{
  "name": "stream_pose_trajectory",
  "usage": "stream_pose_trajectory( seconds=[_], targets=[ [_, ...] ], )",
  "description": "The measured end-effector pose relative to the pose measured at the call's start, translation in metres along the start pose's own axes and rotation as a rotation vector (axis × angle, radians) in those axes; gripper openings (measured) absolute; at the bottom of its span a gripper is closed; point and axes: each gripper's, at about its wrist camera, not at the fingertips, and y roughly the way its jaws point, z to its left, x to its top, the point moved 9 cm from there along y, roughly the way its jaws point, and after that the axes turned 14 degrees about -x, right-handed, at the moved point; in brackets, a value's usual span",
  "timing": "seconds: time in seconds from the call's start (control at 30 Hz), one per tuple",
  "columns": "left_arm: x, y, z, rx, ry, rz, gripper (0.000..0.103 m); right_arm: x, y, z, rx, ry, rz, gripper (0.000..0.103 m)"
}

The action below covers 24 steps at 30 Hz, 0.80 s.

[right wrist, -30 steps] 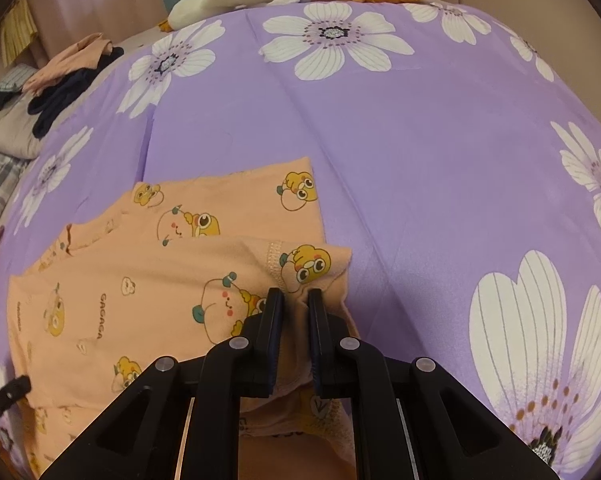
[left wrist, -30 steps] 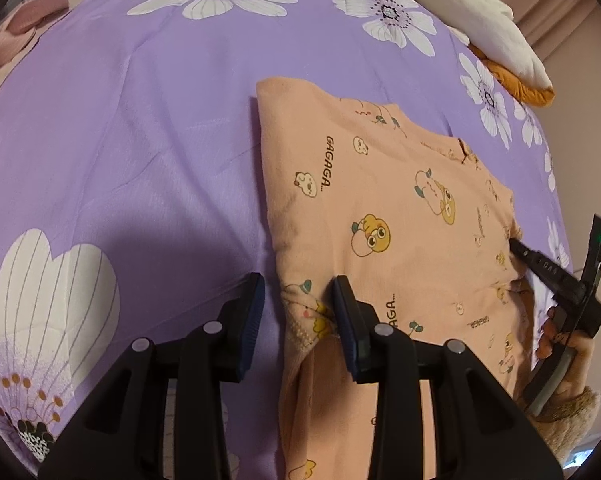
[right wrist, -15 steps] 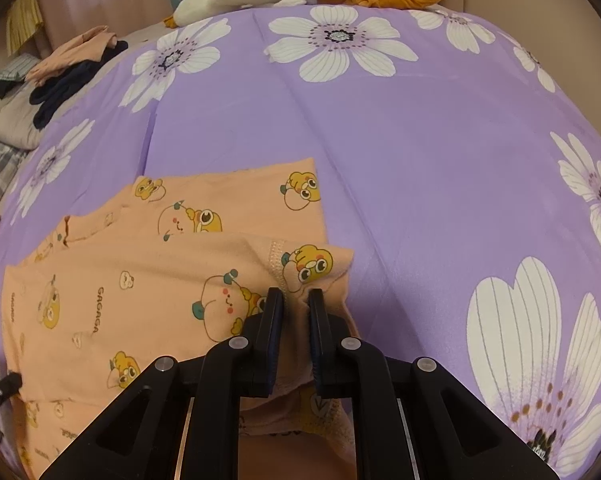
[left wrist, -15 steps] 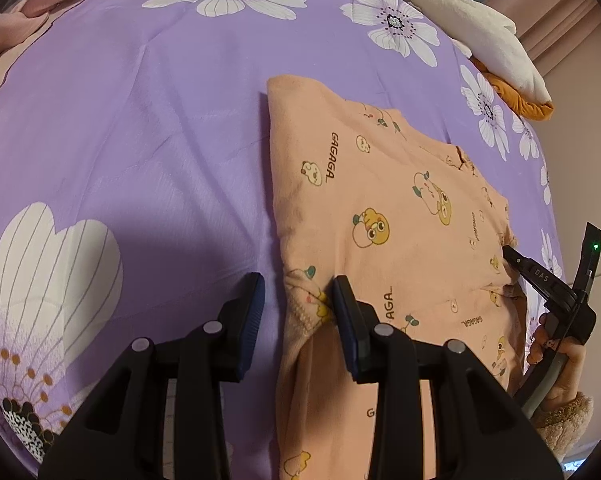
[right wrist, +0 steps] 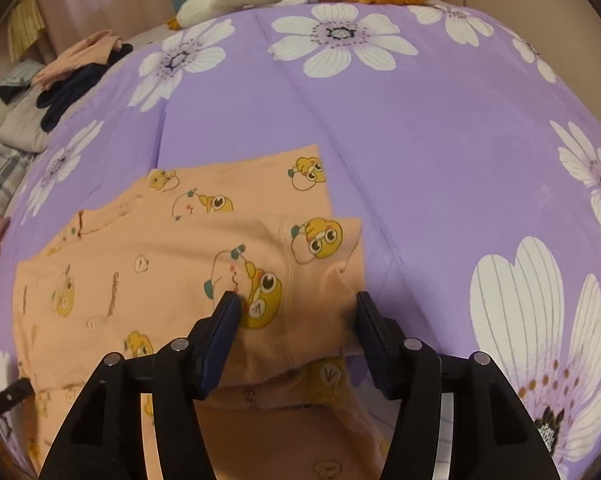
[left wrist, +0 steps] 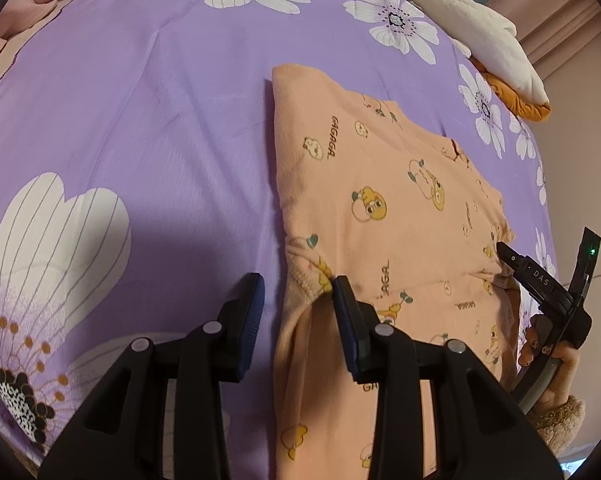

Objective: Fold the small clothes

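The peach shirt point(right wrist: 148, 272) was spread on the purple bed point(right wrist: 440, 152). The right gripper point(right wrist: 296, 312) jaws were opening, a folded edge loose between them. The left gripper point(left wrist: 296, 296) jaws were also opening, the cuff touched at 3 o'clock.

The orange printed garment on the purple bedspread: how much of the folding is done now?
Done: both sleeves of the orange garment lie folded inward over its body. In hand: the right tool is opening over the sleeve, its pads off the cloth; the left tool also stands open at the other cuff. Left: folding the body.
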Motion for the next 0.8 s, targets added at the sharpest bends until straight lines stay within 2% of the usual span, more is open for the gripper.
stream_pose_trajectory(
  seconds=[0.07,0.17,0.3,0.43,0.5,0.57,0.8],
  targets=[
    [-0.004,-0.001,-0.004,-0.007,-0.002,0.013,0.045,-0.002,-0.003,0.0,-0.005,-0.014,-0.006,0.058],
    [-0.009,-0.004,-0.011,-0.029,-0.017,0.036,0.054,-0.005,-0.011,-0.003,0.007,-0.002,0.013,0.064],
    [-0.016,-0.009,-0.02,-0.052,-0.027,0.058,0.058,-0.003,-0.023,-0.012,0.076,0.052,0.027,0.065],
    [-0.018,-0.019,-0.026,-0.007,0.009,0.039,0.067,0.0,-0.042,-0.018,0.128,0.07,-0.003,0.067],
    [-0.016,-0.024,-0.029,-0.003,0.03,0.019,0.075,0.0,-0.053,-0.021,0.146,0.068,-0.022,0.073],
    [-0.014,-0.027,-0.032,-0.004,0.044,0.004,0.079,-0.003,-0.064,-0.023,0.164,0.056,-0.042,0.074],
    [-0.021,-0.032,-0.036,0.003,0.073,-0.016,0.08,-0.026,-0.077,-0.035,0.174,0.017,-0.039,0.075]
  ],
)
